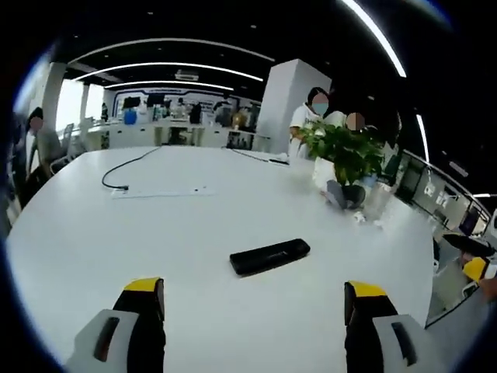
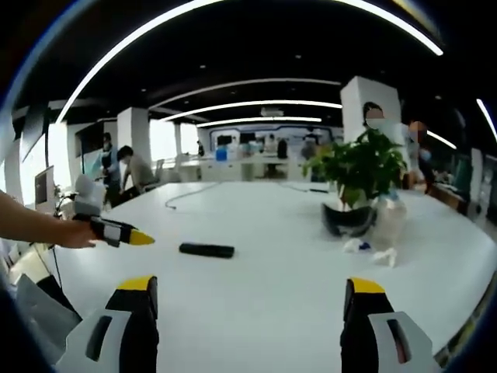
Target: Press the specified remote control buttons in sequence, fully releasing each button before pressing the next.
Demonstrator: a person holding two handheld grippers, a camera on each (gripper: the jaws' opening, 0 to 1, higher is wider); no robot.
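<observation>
White tabletop [image 1: 93, 241] carries a slim black plastic remote control [image 1: 269, 256]. Left gripper [image 1: 255, 299] and right gripper [image 2: 250, 299] hover above it, both released wide.

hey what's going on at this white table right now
A person holds a two-finger gripper in each hand over a white table. The left gripper and right gripper are both open and empty. A black remote control lies untouched on the table, with a potted plant beyond it.
</observation>
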